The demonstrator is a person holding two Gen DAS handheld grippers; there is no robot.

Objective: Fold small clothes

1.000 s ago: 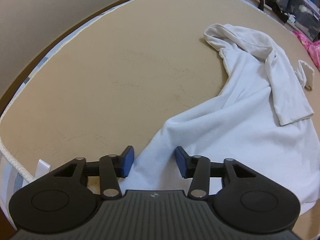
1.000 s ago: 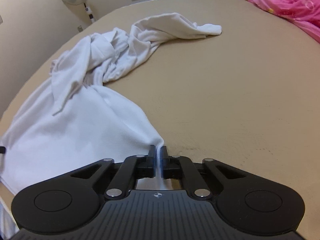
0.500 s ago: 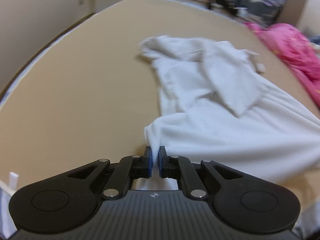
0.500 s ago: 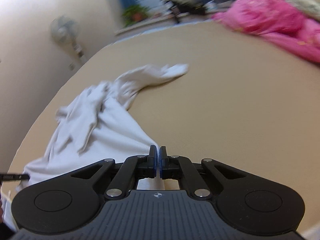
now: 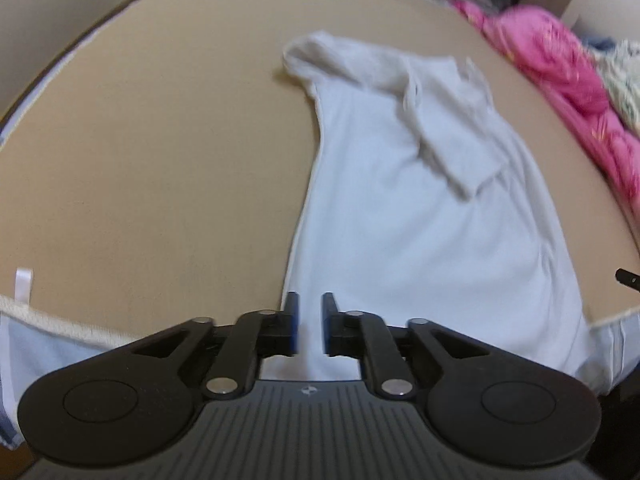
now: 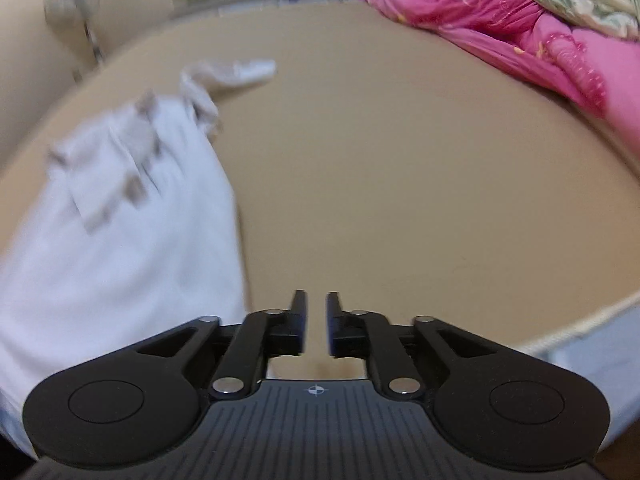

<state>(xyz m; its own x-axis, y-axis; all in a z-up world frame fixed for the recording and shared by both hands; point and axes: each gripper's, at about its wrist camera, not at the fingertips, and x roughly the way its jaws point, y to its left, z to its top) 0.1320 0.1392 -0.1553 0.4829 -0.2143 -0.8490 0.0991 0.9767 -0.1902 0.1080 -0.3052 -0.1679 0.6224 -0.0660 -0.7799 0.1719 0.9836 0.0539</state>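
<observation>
both tools (left (image 5: 311,322), right (image 6: 316,322)) have parted, releasing the white shirt (image 5: 420,216), seemingly flat on tan mattress (image 6: 400,200).

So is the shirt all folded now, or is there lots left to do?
Lots left. The white shirt lies stretched out long on the tan bed, which looks like the spreading-out step. One sleeve is flopped over the top, but no proper fold shows. Both the left gripper and right gripper are open, holding nothing.

Tan bed (image 6: 400,184), pink quilt (image 6: 520,36) heaped at right, standing fan (image 6: 74,4) against cream wall (image 6: 24,52).
</observation>
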